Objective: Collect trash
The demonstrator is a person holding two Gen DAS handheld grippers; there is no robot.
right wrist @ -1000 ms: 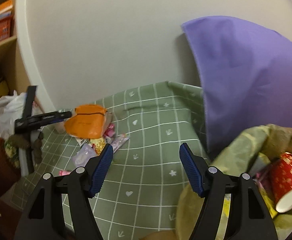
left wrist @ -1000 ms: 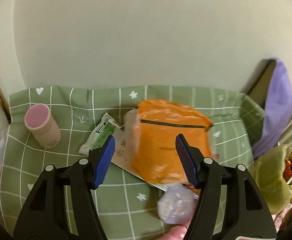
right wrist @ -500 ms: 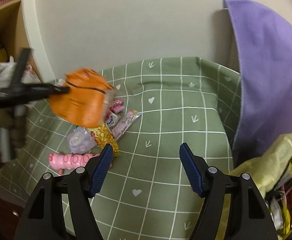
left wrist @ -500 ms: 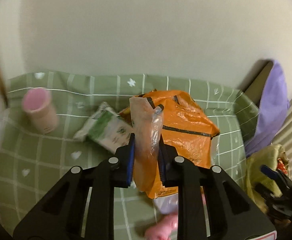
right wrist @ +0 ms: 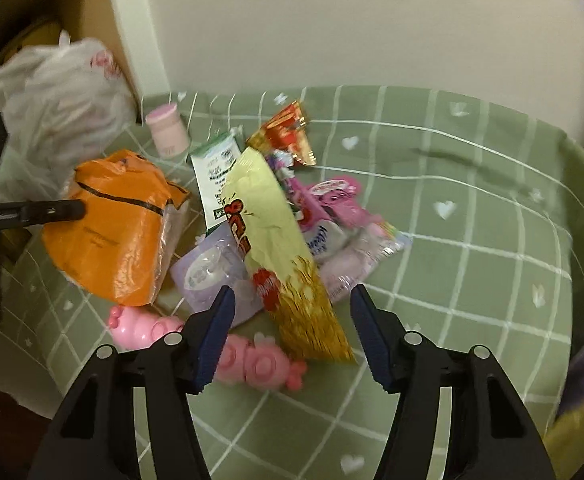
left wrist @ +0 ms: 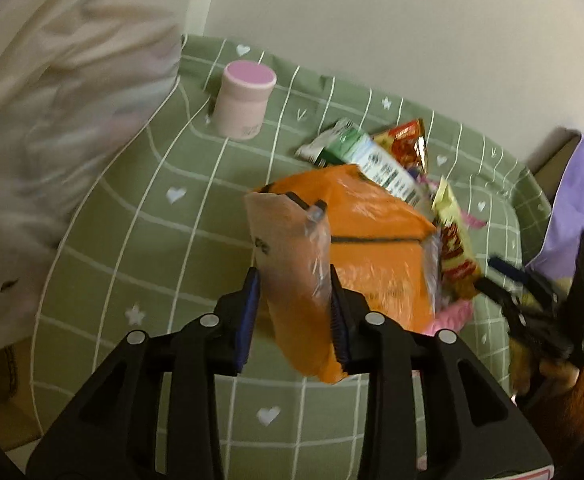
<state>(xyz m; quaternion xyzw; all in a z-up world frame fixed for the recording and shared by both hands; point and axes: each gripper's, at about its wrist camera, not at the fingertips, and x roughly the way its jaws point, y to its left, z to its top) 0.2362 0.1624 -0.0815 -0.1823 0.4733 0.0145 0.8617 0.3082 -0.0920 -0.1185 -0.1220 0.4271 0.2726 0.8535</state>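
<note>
The left gripper (left wrist: 293,308) is clamped on one edge of an orange plastic bag (left wrist: 371,256), which is held lifted off the green checked tablecloth (left wrist: 140,216); the thin edge is pinched, probably because the crinkled body offers no firm hold; from the right wrist view the bag (right wrist: 108,224) is seen hanging clear at the left of the pile. The right gripper (right wrist: 292,340) is spread wide with nothing between its jaws, and is placed just over a yellow snack wrapper (right wrist: 276,248), seemingly lined up for the next pick. Beyond it are heaped a green-and-white packet (right wrist: 216,172), a red foil wrapper (right wrist: 288,132), pink and lilac wrappers (right wrist: 339,216) and a pink toy (right wrist: 248,356); a pink-lidded jar (right wrist: 168,130) is stood upright well apart; a white plastic bag (right wrist: 56,120) is bunched at the table's left edge.
</note>
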